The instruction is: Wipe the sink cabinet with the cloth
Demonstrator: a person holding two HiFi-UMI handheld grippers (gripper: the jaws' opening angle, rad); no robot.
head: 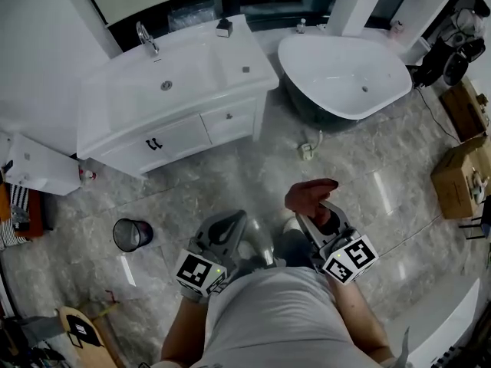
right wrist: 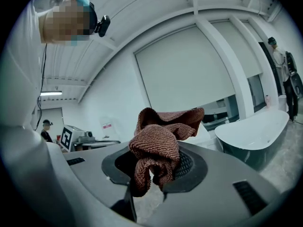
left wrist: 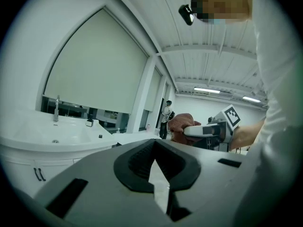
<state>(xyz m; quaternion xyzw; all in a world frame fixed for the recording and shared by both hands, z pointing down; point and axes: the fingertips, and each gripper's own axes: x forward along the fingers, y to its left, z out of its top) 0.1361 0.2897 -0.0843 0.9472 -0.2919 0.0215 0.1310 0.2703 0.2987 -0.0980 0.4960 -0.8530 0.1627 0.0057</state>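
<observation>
Gripping the cloth (right wrist: 158,143) in the right gripper (head: 321,215), with the jaws closed on a bunched fold of the brown fabric, a loose flap standing above the tips and a short end hanging below. Holding it up in the air in front of the body, over the floor (head: 253,179), touching no surface. Holding the left gripper (head: 224,232) just beside, at about the same height, jaws pressed together with nothing between them. Facing, well apart from both and toward the upper left of the head view, the white sink cabinet (head: 180,140), with a faucet (head: 146,37) at the back and dark handles (head: 154,143) on its front. Seeing also a white bathtub (head: 345,79) to the right of the cabinet and a small dark bin (head: 132,234) on the floor, nearer to the left gripper.

Seems not yet to have begun the wiping; needs first to come up to the cabinet. Seems to hold only a small fold, so may lose the cloth under the drag of wiping, above all if pressing hard against the front. Could also scrape the white surface with the hard jaw tips if leaving too little cloth ahead of them. May knock over the small dark object (head: 224,27) on the cabinet top when wiping there. Better to put the free flap between the tips and the cabinet.
</observation>
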